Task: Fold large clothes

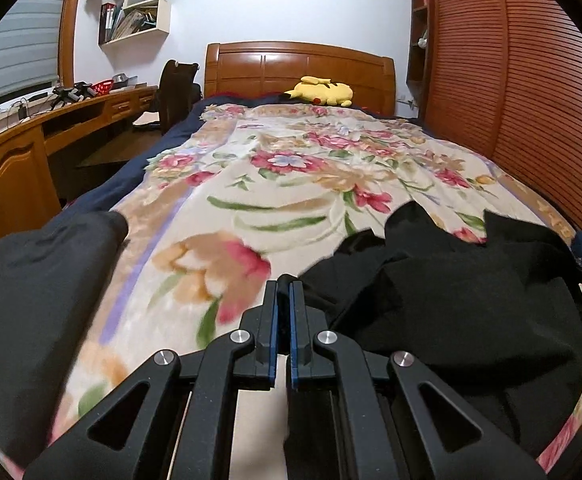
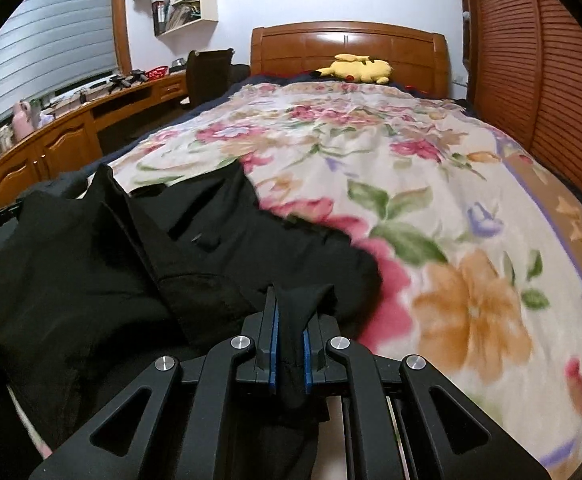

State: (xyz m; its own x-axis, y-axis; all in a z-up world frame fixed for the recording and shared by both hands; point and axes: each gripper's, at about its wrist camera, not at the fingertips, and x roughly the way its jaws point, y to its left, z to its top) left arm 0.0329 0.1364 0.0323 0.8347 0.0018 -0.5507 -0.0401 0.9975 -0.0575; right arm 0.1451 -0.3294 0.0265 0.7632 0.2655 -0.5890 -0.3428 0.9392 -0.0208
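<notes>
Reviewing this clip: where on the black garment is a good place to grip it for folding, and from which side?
At its near hem, from the foot of the bed. Both grippers are already shut on that edge: the left gripper and right gripper each pinch a fold of the black garment. The cloth lies bunched between them on the floral blanket, so I judge two spread edge grips likely best to pull it flat.

Pretty clearly someone's bedroom at home — a bed (image 1: 331, 168) with a carved wooden headboard (image 1: 299, 68) and a floral blanket (image 2: 371, 152), plus a yellow plush toy (image 1: 323, 91) up at the head end. Along the left wall runs a built-in wooden bench (image 1: 51, 120) with clutter on it, wall shelves (image 1: 135, 12) stuffed with books above — and a slatted wooden wardrobe (image 1: 531, 80) on the right.
</notes>
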